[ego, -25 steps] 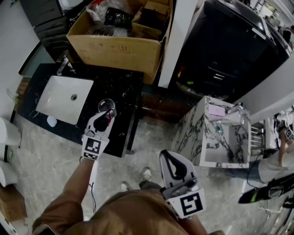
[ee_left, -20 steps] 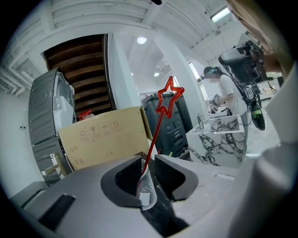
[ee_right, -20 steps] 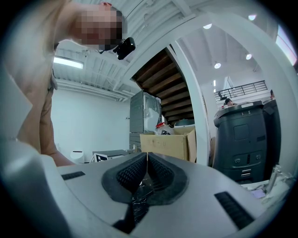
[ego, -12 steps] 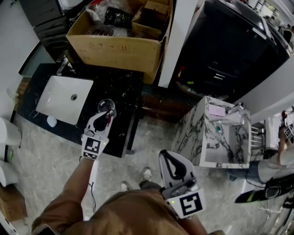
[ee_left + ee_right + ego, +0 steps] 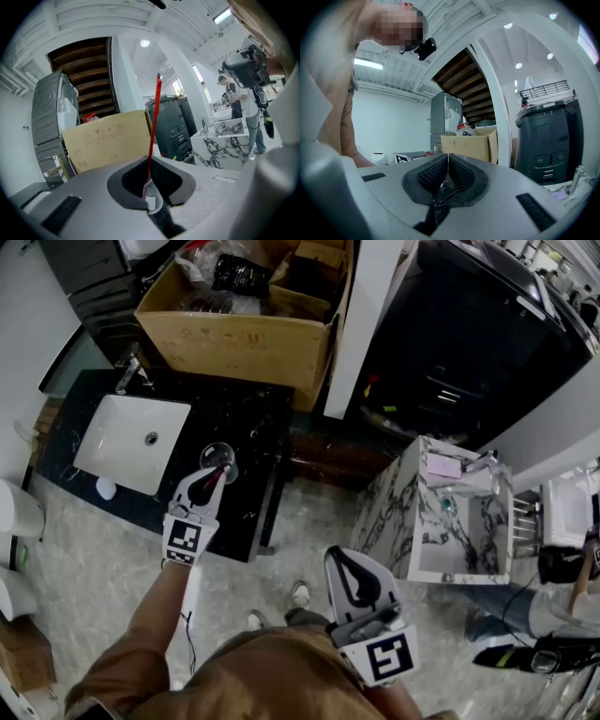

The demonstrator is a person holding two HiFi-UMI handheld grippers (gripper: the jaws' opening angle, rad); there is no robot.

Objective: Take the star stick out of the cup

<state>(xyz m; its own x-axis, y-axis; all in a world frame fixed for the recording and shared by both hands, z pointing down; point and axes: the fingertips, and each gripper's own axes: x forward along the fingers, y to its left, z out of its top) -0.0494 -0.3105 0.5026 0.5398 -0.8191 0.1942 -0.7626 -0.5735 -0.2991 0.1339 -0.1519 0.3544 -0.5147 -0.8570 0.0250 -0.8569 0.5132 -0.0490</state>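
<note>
A clear cup [image 5: 218,457] stands on the black counter [image 5: 258,427], just right of the sink. A thin red star stick [image 5: 153,126] rises upright out of the cup [image 5: 153,200]. My left gripper [image 5: 217,474] reaches over the cup's near rim; its jaws have just been closing and now pinch the stick low down [image 5: 149,165]. The stick's top end [image 5: 159,77] shows only as a small red tip. My right gripper [image 5: 340,559] hangs in the air over the floor, away from the counter, shut with nothing in it [image 5: 448,158].
A white sink basin [image 5: 131,442] with a faucet [image 5: 129,374] is set into the counter left of the cup. A big cardboard box [image 5: 239,329] stands behind it. To the right are a black cabinet [image 5: 469,343] and a marble vanity [image 5: 450,512].
The left gripper's jaws have closed from wide open onto the red stick. Neither hand has shifted. A person at the far right edge has moved.
</note>
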